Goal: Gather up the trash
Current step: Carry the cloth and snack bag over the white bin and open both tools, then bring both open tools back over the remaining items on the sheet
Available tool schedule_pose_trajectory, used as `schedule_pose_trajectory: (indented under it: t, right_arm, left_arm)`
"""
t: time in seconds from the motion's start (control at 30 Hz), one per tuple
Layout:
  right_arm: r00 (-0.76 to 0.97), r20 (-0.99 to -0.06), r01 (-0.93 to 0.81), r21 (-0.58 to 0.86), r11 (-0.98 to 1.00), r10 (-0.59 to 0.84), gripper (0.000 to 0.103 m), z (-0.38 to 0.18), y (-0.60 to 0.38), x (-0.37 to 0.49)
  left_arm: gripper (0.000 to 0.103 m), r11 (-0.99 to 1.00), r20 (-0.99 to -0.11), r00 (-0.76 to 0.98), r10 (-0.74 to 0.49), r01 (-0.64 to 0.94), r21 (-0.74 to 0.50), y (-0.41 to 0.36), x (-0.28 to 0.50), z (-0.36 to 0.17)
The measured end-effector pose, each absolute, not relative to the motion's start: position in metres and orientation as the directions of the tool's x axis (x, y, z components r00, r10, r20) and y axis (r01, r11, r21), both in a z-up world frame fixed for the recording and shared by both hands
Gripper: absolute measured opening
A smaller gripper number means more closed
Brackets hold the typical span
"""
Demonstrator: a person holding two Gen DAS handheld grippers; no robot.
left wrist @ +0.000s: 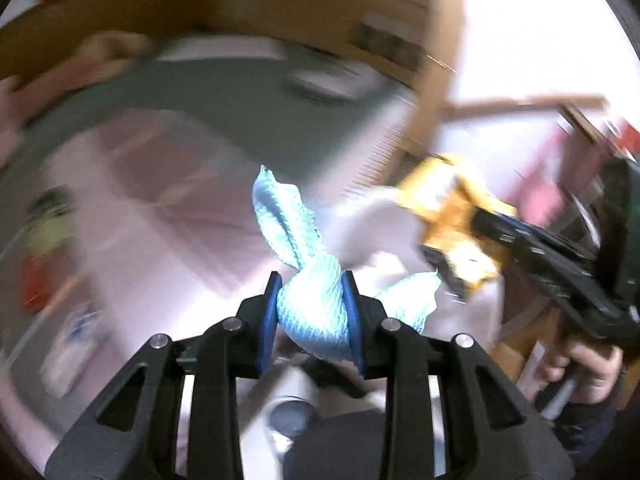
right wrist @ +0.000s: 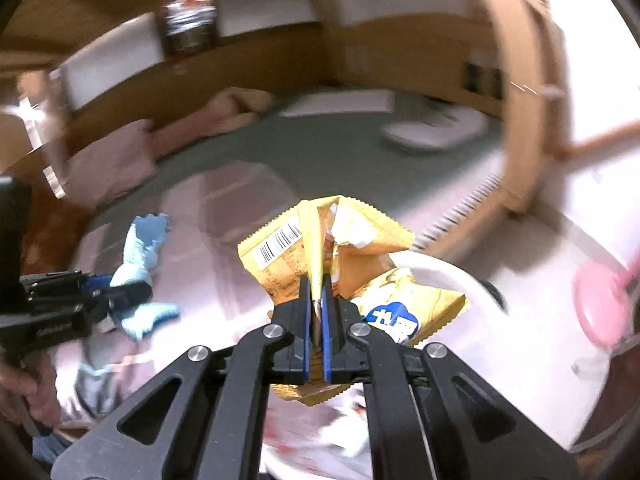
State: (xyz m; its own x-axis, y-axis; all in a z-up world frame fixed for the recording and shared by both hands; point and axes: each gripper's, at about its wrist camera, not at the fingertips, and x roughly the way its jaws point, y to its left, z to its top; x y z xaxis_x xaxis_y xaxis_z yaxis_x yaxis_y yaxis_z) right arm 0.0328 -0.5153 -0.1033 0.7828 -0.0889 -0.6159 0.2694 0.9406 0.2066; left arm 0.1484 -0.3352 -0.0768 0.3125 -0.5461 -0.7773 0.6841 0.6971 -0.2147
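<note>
A blurred room with wood-panelled walls, a grey-green floor (right wrist: 328, 152) and a pale pink surface (left wrist: 160, 240) below. The left claw (left wrist: 314, 300) is clamped on a crumpled light-blue cloth (left wrist: 308, 280), held up in the air. The right claw (right wrist: 316, 304) is pinched tight on a torn yellow snack wrapper (right wrist: 288, 248). Only the right wrist view shows the wrapper's barcode, a white rim (right wrist: 452, 272) just behind it and a pink round object (right wrist: 600, 304) at the right. Only the left wrist view shows the hand (left wrist: 580, 368) gripping the right tool's handle.
</note>
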Motion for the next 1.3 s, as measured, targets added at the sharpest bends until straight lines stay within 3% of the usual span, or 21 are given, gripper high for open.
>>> schedule_pose_trajectory:
  t: [0.07, 0.1, 0.13, 0.17, 0.2, 0.37, 0.47, 0.6, 0.67, 0.8, 0.93, 1.07, 1.17, 1.3]
  right_arm:
    - [0.757, -0.645, 0.309, 0.211, 0.927, -0.105, 0.011, -0.111, -0.536, 0.028]
    - [0.744, -0.660, 0.316, 0.212, 0.925, -0.103, 0.027, -0.112, -0.540, 0.028]
    - [0.736, -0.669, 0.332, 0.218, 0.918, -0.107, 0.041, -0.113, -0.546, 0.027]
    - [0.747, -0.655, 0.344, 0.232, 0.910, -0.115, 0.066, -0.111, -0.549, 0.023]
    - [0.770, -0.625, 0.353, 0.252, 0.901, -0.127, 0.074, -0.105, -0.551, 0.018]
    - [0.798, -0.594, 0.304, 0.256, 0.918, -0.099, 0.076, -0.093, -0.530, 0.028]
    - [0.812, -0.582, 0.224, 0.238, 0.945, -0.045, 0.077, -0.087, -0.493, 0.052]
    - [0.822, -0.561, 0.036, 0.225, 0.974, 0.099, 0.079, -0.079, -0.404, 0.098]
    - [0.813, -0.548, -0.078, 0.232, 0.970, 0.197, 0.079, -0.072, -0.351, 0.122]
    - [0.795, -0.526, -0.227, 0.203, 0.953, 0.301, 0.079, -0.059, -0.268, 0.153]
    - [0.829, -0.467, -0.245, 0.192, 0.950, 0.308, 0.083, -0.071, -0.228, 0.170]
    - [0.766, -0.583, -0.220, 0.161, 0.962, 0.272, 0.083, -0.104, -0.219, 0.177]
    - [0.806, -0.533, -0.219, 0.138, 0.966, 0.258, 0.083, -0.095, -0.216, 0.170]
    - [0.787, -0.555, -0.228, 0.142, 0.963, 0.268, 0.083, -0.099, -0.210, 0.171]
  left_arm:
    - [0.039, 0.630, -0.796, 0.234, -0.558, 0.743, -0.224, -0.377, 0.142, -0.084]
    - [0.049, 0.608, -0.822, 0.191, -0.536, 0.763, -0.219, -0.395, 0.140, -0.094]
    - [0.075, 0.597, -0.852, 0.169, -0.495, 0.779, -0.191, -0.410, 0.140, -0.104]
    - [0.084, 0.606, -0.868, 0.190, -0.458, 0.782, -0.148, -0.415, 0.141, -0.109]
    - [0.089, 0.638, -0.872, 0.246, -0.423, 0.765, -0.094, -0.413, 0.143, -0.111]
    - [0.093, 0.779, -0.828, 0.382, -0.411, 0.619, -0.101, -0.321, 0.173, -0.088]
    - [0.098, 0.900, -0.782, 0.550, -0.293, 0.434, -0.033, -0.227, 0.186, -0.067]
    - [0.098, 0.984, -0.730, 0.669, -0.139, 0.173, -0.028, -0.116, 0.187, -0.050]
    - [0.099, 0.998, -0.706, 0.706, -0.060, 0.031, -0.053, -0.062, 0.180, -0.049]
    - [0.099, 0.975, -0.698, 0.716, -0.017, -0.144, -0.171, 0.013, 0.166, -0.064]
    - [0.099, 0.964, -0.732, 0.681, 0.009, -0.200, -0.174, 0.037, 0.163, -0.090]
    - [0.099, 0.966, -0.733, 0.680, -0.018, -0.176, -0.188, 0.037, 0.165, -0.094]
    - [0.099, 0.976, -0.735, 0.678, -0.030, -0.138, -0.168, 0.026, 0.160, -0.094]
    - [0.099, 0.984, -0.742, 0.670, -0.028, -0.113, -0.139, 0.013, 0.161, -0.096]
